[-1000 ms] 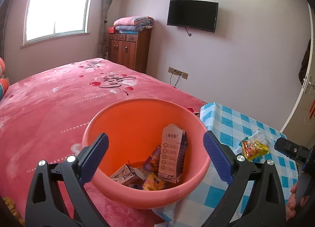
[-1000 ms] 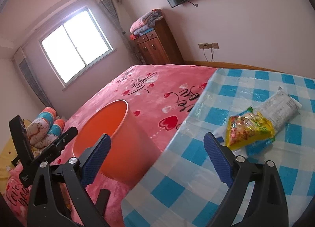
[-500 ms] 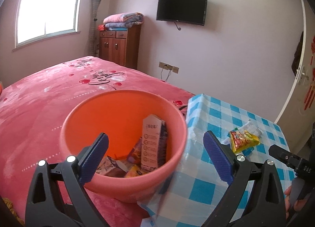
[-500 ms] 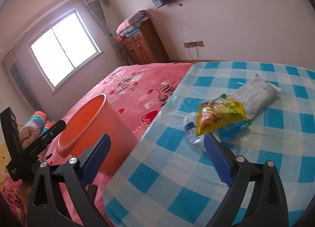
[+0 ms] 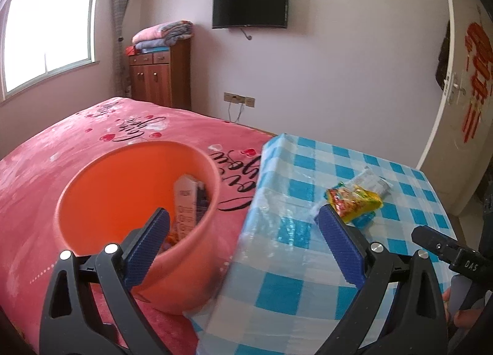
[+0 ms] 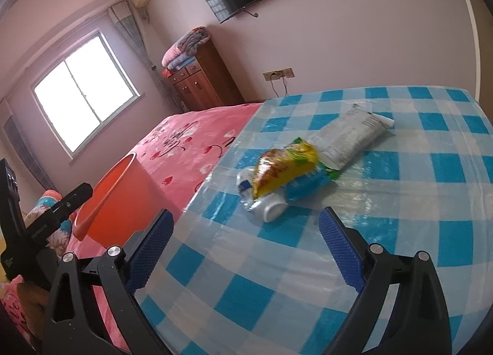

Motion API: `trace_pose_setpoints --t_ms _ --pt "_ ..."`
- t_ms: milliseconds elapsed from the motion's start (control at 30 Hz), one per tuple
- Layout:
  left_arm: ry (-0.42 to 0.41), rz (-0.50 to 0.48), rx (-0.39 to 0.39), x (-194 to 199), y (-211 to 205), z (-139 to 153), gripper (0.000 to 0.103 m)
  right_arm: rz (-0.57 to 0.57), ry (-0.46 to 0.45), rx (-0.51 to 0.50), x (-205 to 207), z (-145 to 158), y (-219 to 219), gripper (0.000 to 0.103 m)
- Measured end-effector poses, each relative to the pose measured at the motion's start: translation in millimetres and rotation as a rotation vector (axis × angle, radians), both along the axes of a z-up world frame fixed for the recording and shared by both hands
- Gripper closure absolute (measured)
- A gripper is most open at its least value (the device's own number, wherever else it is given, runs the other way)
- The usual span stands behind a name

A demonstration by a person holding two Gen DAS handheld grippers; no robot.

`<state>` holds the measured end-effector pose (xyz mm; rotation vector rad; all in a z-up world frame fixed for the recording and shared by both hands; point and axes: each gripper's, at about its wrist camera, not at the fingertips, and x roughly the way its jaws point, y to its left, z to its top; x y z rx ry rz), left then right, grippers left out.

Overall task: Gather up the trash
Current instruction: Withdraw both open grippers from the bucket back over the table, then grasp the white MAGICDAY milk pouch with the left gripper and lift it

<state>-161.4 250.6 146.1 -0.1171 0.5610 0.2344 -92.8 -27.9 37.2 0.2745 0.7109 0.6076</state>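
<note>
An orange bin (image 5: 101, 188) (image 6: 114, 188) stands on the pink bed, against the table's left edge, with a carton (image 5: 185, 204) and other wrappers inside. On the blue checked table (image 6: 400, 231) lies a pile of trash: a yellow snack bag (image 6: 283, 167) (image 5: 354, 201), a white wrapper (image 6: 348, 136), a blue packet (image 6: 308, 184) and a crushed clear bottle (image 6: 265, 205). My right gripper (image 6: 245, 247) is open, low over the table, just short of the pile. My left gripper (image 5: 243, 247) is open and holds nothing, straddling the bin's right rim and the table edge.
A pink bedspread (image 5: 61, 145) spreads to the left. Against the far wall are a wooden cabinet (image 5: 160, 77) with folded blankets, a wall TV (image 5: 249, 5) and a socket strip (image 5: 238, 99). A door (image 5: 462, 108) stands at the right. A hand (image 5: 459, 315) holds the other gripper.
Both grippers have swung right, away from the bin and toward the table. The trash pile now sits closer and more central in the right wrist view. Both stayed open.
</note>
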Motion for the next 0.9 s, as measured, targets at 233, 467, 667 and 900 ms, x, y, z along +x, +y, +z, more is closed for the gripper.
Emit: trace_pose_setpoints --t_ms 233,467,667,900 --pt "0.029 -0.045 0.021 12 -25 -6 0.006 -0.037 0.005 0.024 4 -7 -25 0.009" --pt "0.062 -0.079 0.027 29 -48 -17 0.006 -0.067 0.017 0.045 11 -17 -47 0.009" --pt "0.11 -0.113 -0.039 53 -61 -33 0.006 -0.09 0.014 0.041 17 -26 -63 0.009" --pt "0.174 -0.126 -0.243 94 -69 -64 0.006 -0.099 0.013 0.038 23 -35 -76 0.009"
